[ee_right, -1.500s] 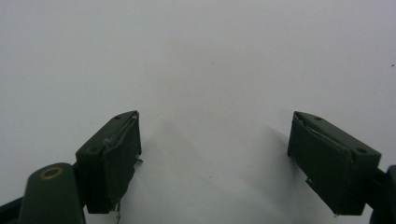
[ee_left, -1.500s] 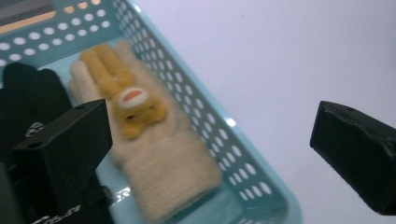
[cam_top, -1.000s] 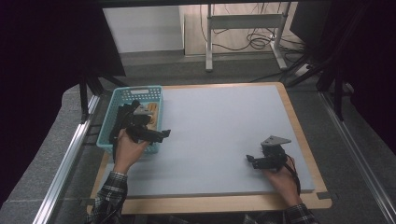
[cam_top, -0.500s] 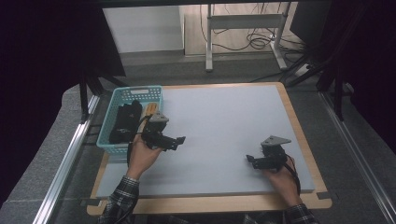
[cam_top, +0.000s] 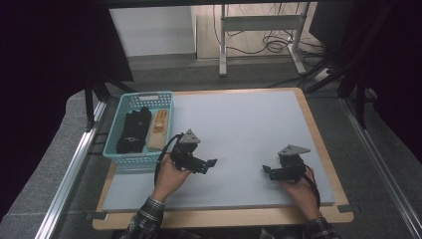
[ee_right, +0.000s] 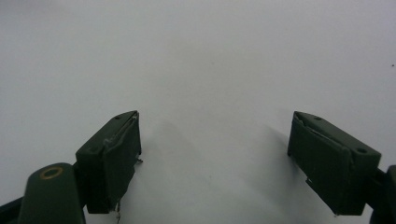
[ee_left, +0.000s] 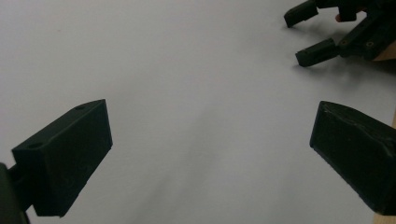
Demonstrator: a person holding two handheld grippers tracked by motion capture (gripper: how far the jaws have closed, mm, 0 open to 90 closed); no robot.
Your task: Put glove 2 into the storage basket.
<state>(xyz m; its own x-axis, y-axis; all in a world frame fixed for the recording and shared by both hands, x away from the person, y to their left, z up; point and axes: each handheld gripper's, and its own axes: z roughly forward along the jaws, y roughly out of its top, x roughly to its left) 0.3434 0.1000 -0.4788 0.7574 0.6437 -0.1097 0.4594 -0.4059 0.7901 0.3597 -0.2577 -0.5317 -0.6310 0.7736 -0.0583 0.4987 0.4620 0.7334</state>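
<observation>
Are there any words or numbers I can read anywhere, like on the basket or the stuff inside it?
No text can be read in these pictures.
Black item in the basket: it has a small pale mark, too small and blurred to read.
Tan item beside it: no lettering can be made out.
Left gripper and right gripper: no labels show.
Table mat: plain, no print.
</observation>
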